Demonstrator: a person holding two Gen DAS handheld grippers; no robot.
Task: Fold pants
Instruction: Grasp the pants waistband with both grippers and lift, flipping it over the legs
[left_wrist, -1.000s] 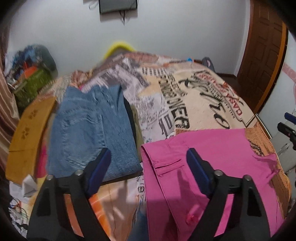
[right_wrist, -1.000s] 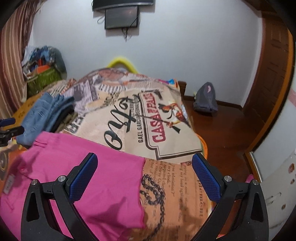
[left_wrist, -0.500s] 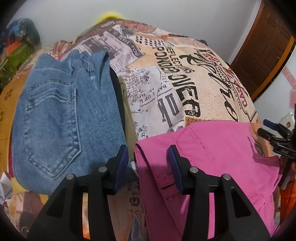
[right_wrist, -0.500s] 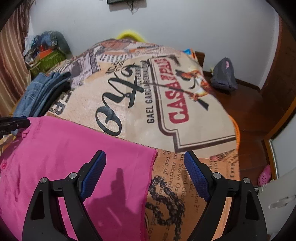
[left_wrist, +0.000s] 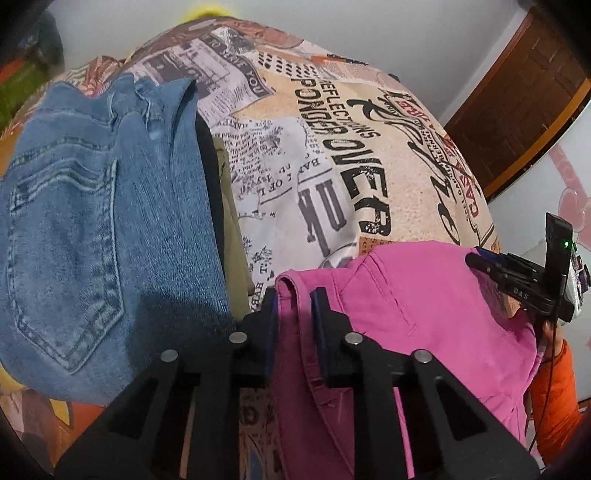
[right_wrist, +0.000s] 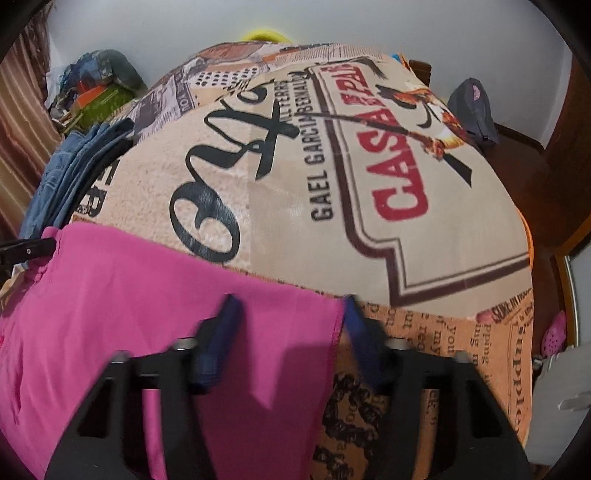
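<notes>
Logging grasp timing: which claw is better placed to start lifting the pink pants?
Left. The left claw has narrowed around the waistband edge of the pink cotton pants, while the right claw stands wider, straddling the hem corner.

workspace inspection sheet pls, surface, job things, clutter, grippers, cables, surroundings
surface: bed with printed newspaper-style bedspread.
job's things: pink pants spread flat at the near edge.
clutter: folded blue jeans on a stack of clothes beside the pants; dark bag on the floor.
grippers: left gripper nearly shut around the pants' waistband edge; right gripper open, straddling the hem corner.
cables: thin wire by the orange sleeve in the left view.
surroundings: white wall, brown wooden door, striped curtain.
</notes>
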